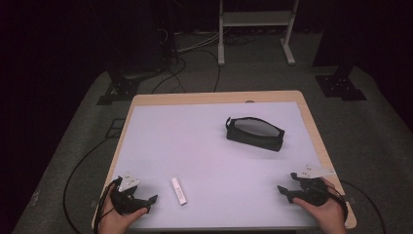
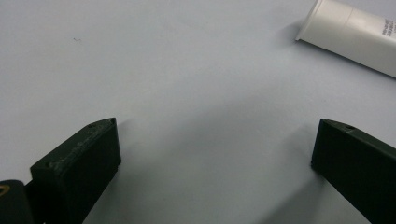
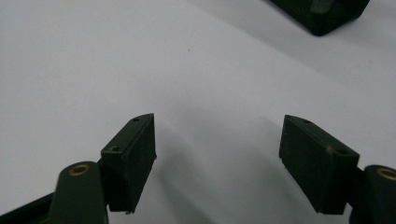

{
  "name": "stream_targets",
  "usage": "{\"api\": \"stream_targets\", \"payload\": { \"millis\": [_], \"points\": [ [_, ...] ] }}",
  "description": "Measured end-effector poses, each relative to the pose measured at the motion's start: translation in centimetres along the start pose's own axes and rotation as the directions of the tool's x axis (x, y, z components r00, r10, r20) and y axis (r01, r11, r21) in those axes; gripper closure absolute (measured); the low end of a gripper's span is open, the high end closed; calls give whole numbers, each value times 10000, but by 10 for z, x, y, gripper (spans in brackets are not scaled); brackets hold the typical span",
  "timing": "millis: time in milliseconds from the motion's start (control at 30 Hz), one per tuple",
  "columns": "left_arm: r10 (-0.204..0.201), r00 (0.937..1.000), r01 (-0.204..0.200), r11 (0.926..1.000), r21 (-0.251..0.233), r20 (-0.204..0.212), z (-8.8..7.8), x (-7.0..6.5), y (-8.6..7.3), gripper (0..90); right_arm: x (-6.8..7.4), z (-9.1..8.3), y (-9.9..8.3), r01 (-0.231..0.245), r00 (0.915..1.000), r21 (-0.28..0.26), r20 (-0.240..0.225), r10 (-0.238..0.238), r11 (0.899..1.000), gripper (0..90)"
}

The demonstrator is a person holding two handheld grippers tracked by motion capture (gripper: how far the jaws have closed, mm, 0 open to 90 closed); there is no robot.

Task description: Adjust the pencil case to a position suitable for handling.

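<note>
Darkness takes most of the room; grey carpet covers the floor (image 1: 272, 73), with black cables trailing over it, a pale metal frame (image 1: 255, 29) standing at the back, and two dark stand bases flanking the far corners of the worktop. Next in size is the worktop (image 1: 214, 146) itself, one rectangle with a light wooden rim and a pale, matte sheet over nearly all of it; the sheet looks clean apart from a speck or two.

On it lies one black zipped pouch (image 1: 254, 133), soft and oblong, in the far right part, its top catching a dull sheen; a corner of it shows at the upper edge of the right claw view (image 3: 322, 11).

Two claws rest at the near edge, one in each of the person's hands; the left claw (image 1: 148, 204) sits at the near left corner, jaws spread wide with only bare sheet between them; the right claw (image 1: 286, 185) sits at the near right, well apart from the pouch, jaws likewise parted and holding nothing.

Smallest is one white tube (image 1: 178, 190), lying flat just to the right of the left claw, not touching it; in the left claw view it lies beyond the right jaw (image 2: 355, 35); small grey print runs along it, too fine to read.
</note>
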State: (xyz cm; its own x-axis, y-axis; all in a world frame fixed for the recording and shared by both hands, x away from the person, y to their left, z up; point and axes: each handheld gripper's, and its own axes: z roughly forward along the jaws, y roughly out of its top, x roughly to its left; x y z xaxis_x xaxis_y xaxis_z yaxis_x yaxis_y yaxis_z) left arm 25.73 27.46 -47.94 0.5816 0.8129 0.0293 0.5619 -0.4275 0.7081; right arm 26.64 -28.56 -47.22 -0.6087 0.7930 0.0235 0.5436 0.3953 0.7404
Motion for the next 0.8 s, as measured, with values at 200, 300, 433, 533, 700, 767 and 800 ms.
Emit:
{"api": "stream_targets", "payload": {
  "millis": [200, 300, 433, 533, 700, 767, 800],
  "points": [
    [-7, 10000, 7, 10000, 20, 8, 0, 0, 0, 4, -6, -4, 10, 174, 9998, -244, -94, -177, 9995, 266],
    [-7, 10000, 7, 10000, 8, 7, 0, 0, 0, 4, -9, -5, 15, 245, 9996, -338, -150, -250, 9991, 270],
    [-6, 10000, 6, 10000, 19, 9, 0, 0, 0, 4, -13, -6, 22, 232, 9996, -511, -153, -240, 9984, 280],
    [-10, 10000, 10, 10000, 32, 18, 0, 0, 0, 4, -15, -7, 28, 234, 9996, -589, -141, -243, 9980, 286],
    [-10, 10000, 10, 10000, 23, 16, 0, 0, 0, 4, -20, -5, 37, 268, 9995, -778, -115, -278, 9966, 293],
    [-11, 10000, 11, 10000, 24, 16, 0, 0, 0, 4, -22, -5, 40, 279, 9995, -824, -105, -289, 9962, 295],
    [-15, 10000, 15, 10000, 22, 16, 0, 0, 0, 4, -22, -5, 41, 273, 9996, -833, -88, -281, 9962, 296]
  ]
}}
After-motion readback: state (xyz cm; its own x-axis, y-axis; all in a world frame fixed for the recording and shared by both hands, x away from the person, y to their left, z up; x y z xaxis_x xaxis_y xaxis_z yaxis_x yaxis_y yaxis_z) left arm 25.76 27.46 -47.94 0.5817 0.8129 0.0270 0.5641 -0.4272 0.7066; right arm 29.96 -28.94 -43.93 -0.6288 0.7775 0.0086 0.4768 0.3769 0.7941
